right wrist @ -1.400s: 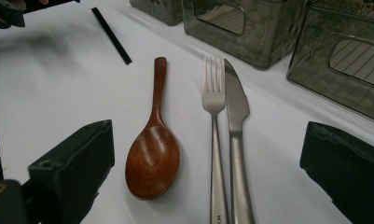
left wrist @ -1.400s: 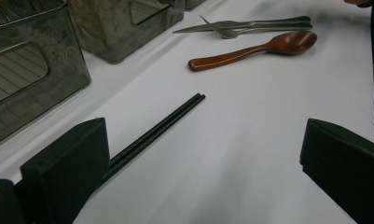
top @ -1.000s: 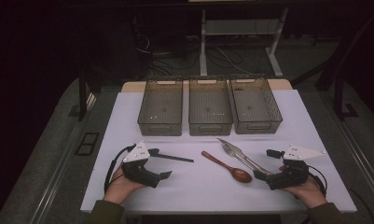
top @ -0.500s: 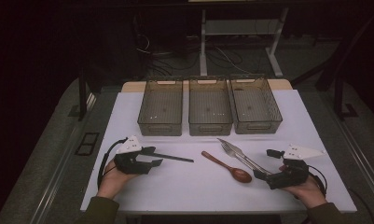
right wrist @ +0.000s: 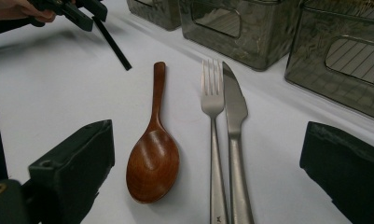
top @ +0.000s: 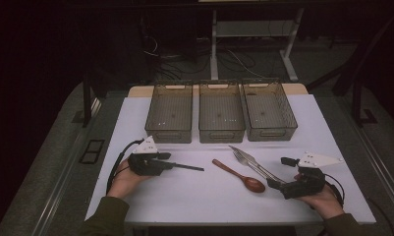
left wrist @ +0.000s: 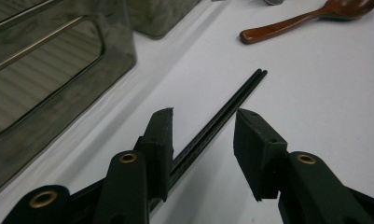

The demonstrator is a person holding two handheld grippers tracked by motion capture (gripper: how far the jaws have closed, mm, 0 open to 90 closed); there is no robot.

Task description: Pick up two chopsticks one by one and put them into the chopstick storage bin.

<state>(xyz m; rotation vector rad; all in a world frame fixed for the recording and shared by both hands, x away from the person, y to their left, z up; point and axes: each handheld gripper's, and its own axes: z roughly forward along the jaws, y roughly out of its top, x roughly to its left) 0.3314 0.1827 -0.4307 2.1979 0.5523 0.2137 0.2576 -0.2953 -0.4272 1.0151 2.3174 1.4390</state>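
A pair of black chopsticks (top: 187, 167) (left wrist: 231, 102) lies on the white table at the left. My left gripper (top: 171, 161) (left wrist: 203, 114) straddles their near end. Its jaws have just been closing; the left pad (left wrist: 159, 140) is at the sticks while the right pad stands off them with a gap. A brown wooden spoon (top: 241, 176) (right wrist: 153, 163), a steel fork (top: 244, 158) (right wrist: 211, 102) and a steel knife (right wrist: 233, 112) lie side by side at the centre right. My right gripper (top: 280, 173) (right wrist: 208, 177) rests wide open just short of their handles, touching nothing.
Three smoky see-through bins stand in a row at the back of the table: left (top: 167, 135), middle (top: 221, 133), right (top: 272, 132). The left bin's wall (left wrist: 49, 70) is close beside the chopsticks. The table's front edge (top: 224, 222) lies just behind both hands.
My left gripper has slid away from the person onto the chopsticks' near end, and its jaws have narrowed around them. The right gripper and the cutlery have not moved.
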